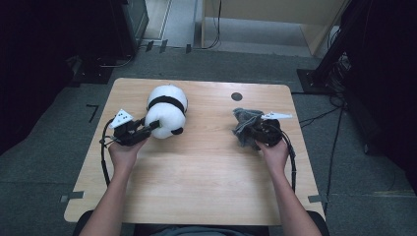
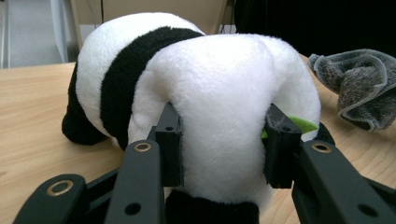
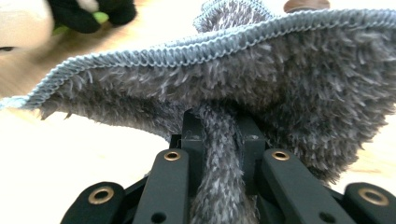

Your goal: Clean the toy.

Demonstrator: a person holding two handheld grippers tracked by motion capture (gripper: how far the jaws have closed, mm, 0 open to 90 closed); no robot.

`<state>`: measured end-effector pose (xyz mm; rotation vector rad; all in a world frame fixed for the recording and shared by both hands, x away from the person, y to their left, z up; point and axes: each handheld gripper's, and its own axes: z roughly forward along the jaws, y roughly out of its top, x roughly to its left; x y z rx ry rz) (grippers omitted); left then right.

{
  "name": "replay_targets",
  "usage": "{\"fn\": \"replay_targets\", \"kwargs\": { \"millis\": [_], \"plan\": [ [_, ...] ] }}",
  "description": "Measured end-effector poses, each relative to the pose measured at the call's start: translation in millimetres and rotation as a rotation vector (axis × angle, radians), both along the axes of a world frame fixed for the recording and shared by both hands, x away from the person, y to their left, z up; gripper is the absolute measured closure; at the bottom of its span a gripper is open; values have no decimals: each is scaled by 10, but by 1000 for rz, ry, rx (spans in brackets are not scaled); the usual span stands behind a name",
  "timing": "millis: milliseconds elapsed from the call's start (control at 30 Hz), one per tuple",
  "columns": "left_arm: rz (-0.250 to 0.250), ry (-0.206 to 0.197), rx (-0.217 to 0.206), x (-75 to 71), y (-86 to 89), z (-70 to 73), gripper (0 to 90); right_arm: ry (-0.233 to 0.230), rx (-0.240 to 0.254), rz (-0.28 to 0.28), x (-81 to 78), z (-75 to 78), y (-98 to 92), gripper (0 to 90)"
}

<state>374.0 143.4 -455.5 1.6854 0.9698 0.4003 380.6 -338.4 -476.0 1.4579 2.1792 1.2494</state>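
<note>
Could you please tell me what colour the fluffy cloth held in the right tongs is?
The cloth is grey with a paler stitched edge, clearest in the right gripper view.

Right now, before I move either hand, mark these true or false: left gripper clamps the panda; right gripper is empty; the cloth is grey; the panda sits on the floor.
1. The left gripper clamps the plush panda. True.
2. The right gripper is empty. False: it pinches the cloth.
3. The cloth is grey. True.
4. The panda sits on the floor. False: it rests on the wooden table.
</note>
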Motion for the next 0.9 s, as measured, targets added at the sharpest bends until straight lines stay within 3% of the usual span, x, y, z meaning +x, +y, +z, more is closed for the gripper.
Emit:
{"fn": "replay_targets", "kwargs": {
  "millis": [67, 167, 300, 433, 700, 900],
  "plan": [
    [-8, 7, 7, 14, 23, -29, 580, -4, -8, -7, 20, -5, -38, 786],
    [-17, 18, 19, 28, 43, -64, 575, -13, -59, -17, 46, -15, -109, 781],
    [-29, 36, 49, 40, 62, -105, 555, -11, -61, -46, 67, -67, -242, 773],
    [-41, 50, 35, 54, 65, -130, 528, -8, -60, -65, 83, -138, -300, 764],
    [-54, 66, 47, 72, 65, -174, 379, -14, -94, -69, 108, -219, -290, 704],
    [-57, 96, 40, 68, 85, -171, 271, -9, -112, -76, 104, -241, -293, 591]
  ]
}}
